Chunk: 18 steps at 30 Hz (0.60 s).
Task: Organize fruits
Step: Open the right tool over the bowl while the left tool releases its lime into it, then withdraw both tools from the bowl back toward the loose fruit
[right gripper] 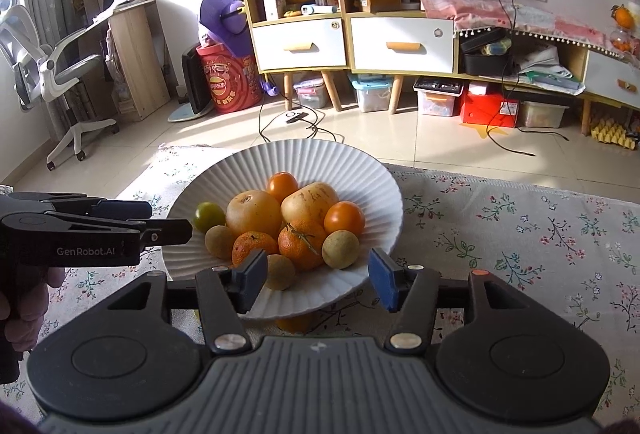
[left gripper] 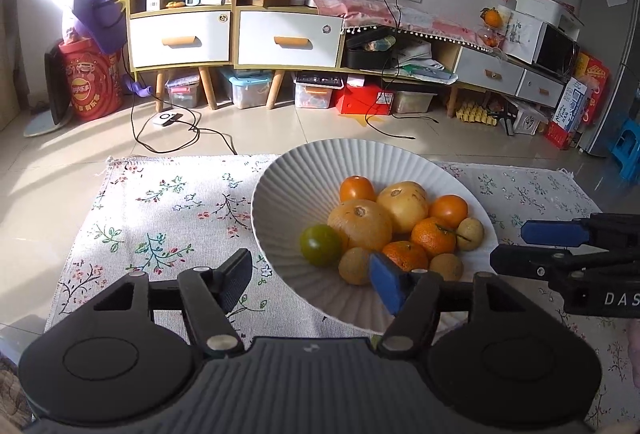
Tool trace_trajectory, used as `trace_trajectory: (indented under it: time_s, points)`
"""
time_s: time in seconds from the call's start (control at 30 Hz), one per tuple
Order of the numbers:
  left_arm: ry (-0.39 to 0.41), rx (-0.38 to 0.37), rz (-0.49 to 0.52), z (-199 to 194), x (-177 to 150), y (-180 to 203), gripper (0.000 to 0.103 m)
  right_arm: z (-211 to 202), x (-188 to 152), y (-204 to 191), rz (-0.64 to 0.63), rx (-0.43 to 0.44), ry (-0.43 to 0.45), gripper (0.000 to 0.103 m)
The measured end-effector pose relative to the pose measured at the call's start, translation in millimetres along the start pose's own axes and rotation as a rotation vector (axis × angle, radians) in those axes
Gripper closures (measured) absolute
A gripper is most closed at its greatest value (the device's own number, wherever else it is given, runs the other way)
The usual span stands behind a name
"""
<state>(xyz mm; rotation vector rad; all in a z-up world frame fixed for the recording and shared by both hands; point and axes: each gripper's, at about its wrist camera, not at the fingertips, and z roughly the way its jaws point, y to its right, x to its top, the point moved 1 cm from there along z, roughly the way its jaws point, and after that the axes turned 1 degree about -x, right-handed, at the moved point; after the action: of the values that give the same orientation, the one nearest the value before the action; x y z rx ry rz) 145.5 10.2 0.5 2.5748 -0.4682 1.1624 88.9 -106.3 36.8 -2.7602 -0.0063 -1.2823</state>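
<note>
A white ribbed bowl (left gripper: 288,193) stands on the floral cloth, heaped with fruit: two big yellow ones (left gripper: 360,224), smooth orange ones (left gripper: 357,187), mandarins (left gripper: 434,236), a green one (left gripper: 320,244) and small tan ones (left gripper: 354,266). My left gripper (left gripper: 312,282) is open and straddles the bowl's near left rim, its blue pad (left gripper: 386,288) over the fruit. My right gripper (right gripper: 318,282) is open over the bowl's (right gripper: 360,201) near rim, a small tan fruit (right gripper: 280,272) just ahead between its fingers. An orange fruit (right gripper: 294,324) lies half hidden under that rim.
The floral cloth (left gripper: 160,226) covers the table, whose far edge runs just behind the bowl. A hand (right gripper: 24,310) holds the left gripper (right gripper: 160,222); the right gripper (left gripper: 552,246) reaches in from the right. Cabinets, boxes and cables stand on the floor beyond.
</note>
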Motion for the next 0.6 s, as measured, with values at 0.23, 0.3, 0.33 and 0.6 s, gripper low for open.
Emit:
trace_trajectory:
  time_s: [0.23, 0.3, 0.33, 0.6]
  points:
    - [0.015, -0.007, 0.000, -14, -6, 4, 0.030, -13, -2, -3, 0.000, 0.004, 0.007, 0.042]
    - [0.014, -0.010, 0.001, -17, -8, 6, 0.027, -16, -3, -3, 0.005, 0.000, 0.008, 0.040]
    - [0.015, -0.013, 0.003, -20, -11, 7, 0.025, -17, -4, -3, 0.008, -0.002, 0.008, 0.040]
    - [0.007, -0.036, 0.016, -34, -18, 20, 0.012, -33, -9, -5, 0.028, 0.002, 0.012, 0.033]
